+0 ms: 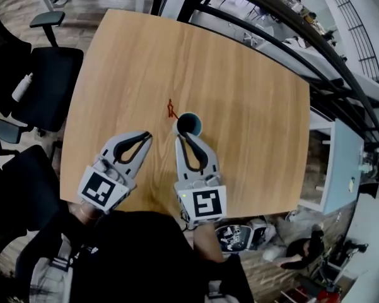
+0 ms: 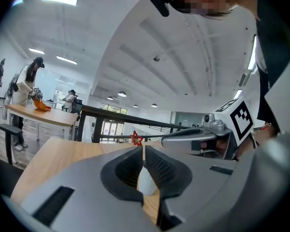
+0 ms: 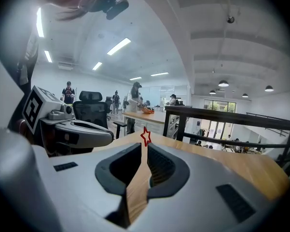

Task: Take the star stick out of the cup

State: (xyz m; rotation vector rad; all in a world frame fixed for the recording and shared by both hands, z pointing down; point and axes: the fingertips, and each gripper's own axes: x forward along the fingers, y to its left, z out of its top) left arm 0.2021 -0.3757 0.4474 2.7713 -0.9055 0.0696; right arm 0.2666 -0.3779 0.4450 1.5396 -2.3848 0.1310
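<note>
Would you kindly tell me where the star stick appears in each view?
Head view: star stick mid-picture, just left of the cup.
Left gripper view: its red star sits centre, just above the left gripper.
Right gripper view: likewise, above the right gripper.
Shared landmark: wooden table.

The surface (image 1: 252, 106) is bare to the far, left and right of the cup (image 1: 200, 126), leaving open passage there. On the near side, the right gripper (image 1: 182, 137), jaws together, crowds the cup. The star stick (image 1: 171, 110) juts out at the cup's left. Black chairs (image 1: 47, 81) stand off the left edge and a dark railing (image 1: 290, 40) off the far right.
</note>
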